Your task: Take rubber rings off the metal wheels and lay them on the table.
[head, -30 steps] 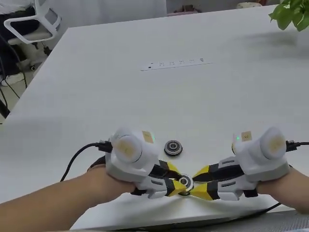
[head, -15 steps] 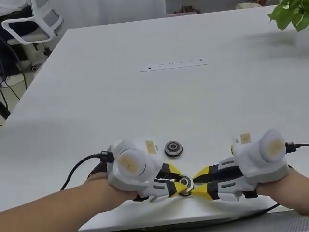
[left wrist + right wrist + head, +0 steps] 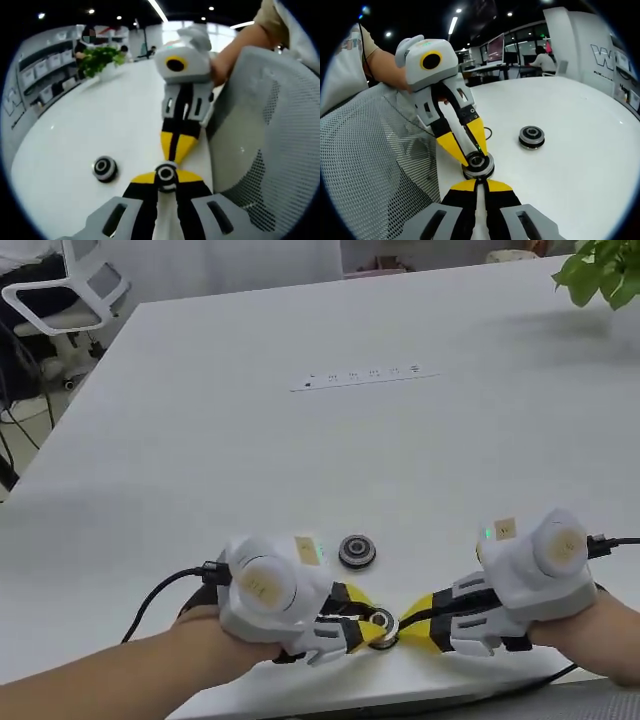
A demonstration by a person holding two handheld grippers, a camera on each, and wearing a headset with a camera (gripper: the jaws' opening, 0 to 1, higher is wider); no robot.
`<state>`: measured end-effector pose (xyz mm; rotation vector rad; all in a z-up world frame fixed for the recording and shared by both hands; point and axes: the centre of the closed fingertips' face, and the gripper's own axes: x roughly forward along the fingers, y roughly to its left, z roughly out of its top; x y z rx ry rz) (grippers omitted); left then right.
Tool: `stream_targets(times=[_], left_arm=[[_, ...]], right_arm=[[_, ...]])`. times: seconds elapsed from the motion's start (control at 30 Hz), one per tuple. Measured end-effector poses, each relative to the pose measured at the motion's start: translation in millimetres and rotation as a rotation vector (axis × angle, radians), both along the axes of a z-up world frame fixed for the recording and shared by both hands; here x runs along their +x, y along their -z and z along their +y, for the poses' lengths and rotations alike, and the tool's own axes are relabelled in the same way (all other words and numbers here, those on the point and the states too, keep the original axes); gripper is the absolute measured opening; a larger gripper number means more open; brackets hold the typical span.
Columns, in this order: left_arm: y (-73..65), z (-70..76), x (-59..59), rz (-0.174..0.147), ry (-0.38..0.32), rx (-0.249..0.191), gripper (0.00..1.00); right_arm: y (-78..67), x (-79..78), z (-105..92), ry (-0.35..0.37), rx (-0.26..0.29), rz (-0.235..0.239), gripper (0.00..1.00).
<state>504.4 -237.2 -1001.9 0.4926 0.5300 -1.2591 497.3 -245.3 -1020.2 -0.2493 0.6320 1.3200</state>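
White table (image 3: 300,460) edge: left hand-held gripper (image 3: 366,626) clamped on wheel (image 3: 381,620), right hand-held gripper (image 3: 402,628) closed at its rim; second wheel (image 3: 357,550) nearby.

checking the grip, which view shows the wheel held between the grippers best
The right gripper view: the held wheel is large, dark ring and metal hub both clear. In the left gripper view it is smaller, edges covered by yellow jaws. In the head view it is tiny between the jaw tips.

— Describe your grippers?
— My left gripper (image 3: 368,626) and right gripper (image 3: 408,628) have rounded white-grey housings and black jaws tipped yellow. Each has a tan square sticker (image 3: 306,549).
— Cables?
— Black cable (image 3: 160,585) on each. Green light (image 3: 489,533) on the right.
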Motion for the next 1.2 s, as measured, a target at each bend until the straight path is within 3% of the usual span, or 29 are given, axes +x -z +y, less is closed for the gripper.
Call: stream_targets(times=[0.17, 0.27, 0.33, 0.4, 0.43, 0.53, 0.6, 1.2], left_arm=[[0.0, 0.8, -0.5, -0.008, -0.003, 0.002, 0.13], [0.2, 0.7, 0.4, -0.006, -0.004, -0.001, 0.13], [0.2, 0.3, 0.3, -0.009, -0.006, 0.0, 0.13], [0.1, 0.0, 0.7, -0.013, -0.009, 0.001, 0.13], [0.1, 0.0, 0.8, -0.013, -0.009, 0.0, 0.13], [0.1, -0.2, 1.1, -0.011, -0.011, -0.001, 0.13], [0.2, -0.2, 1.6, -0.009, -0.014, -0.002, 0.13], [0.4, -2.8, 3.7, -0.016, -0.038, 0.004, 0.13]], right_arm=[[1.0, 2.9, -0.9, 0.058, 0.032, 0.061, 0.0], [1.0, 3.9, -2.3, 0.126, 0.08, 0.148, 0.0], [0.8, 5.0, -3.1, 0.137, 0.086, 0.163, 0.0], [-0.3, 4.6, -4.1, 0.17, 0.109, 0.213, 0.0], [-1.3, 7.8, -4.7, 0.169, 0.117, 0.195, 0.0], [-4.1, 10.6, -7.2, 0.211, 0.147, 0.223, 0.0], [-11.3, 15.1, -7.2, 0.253, 0.205, 0.254, 0.0], [-20.4, 10.7, 0.8, 0.267, 0.241, 0.281, 0.0]])
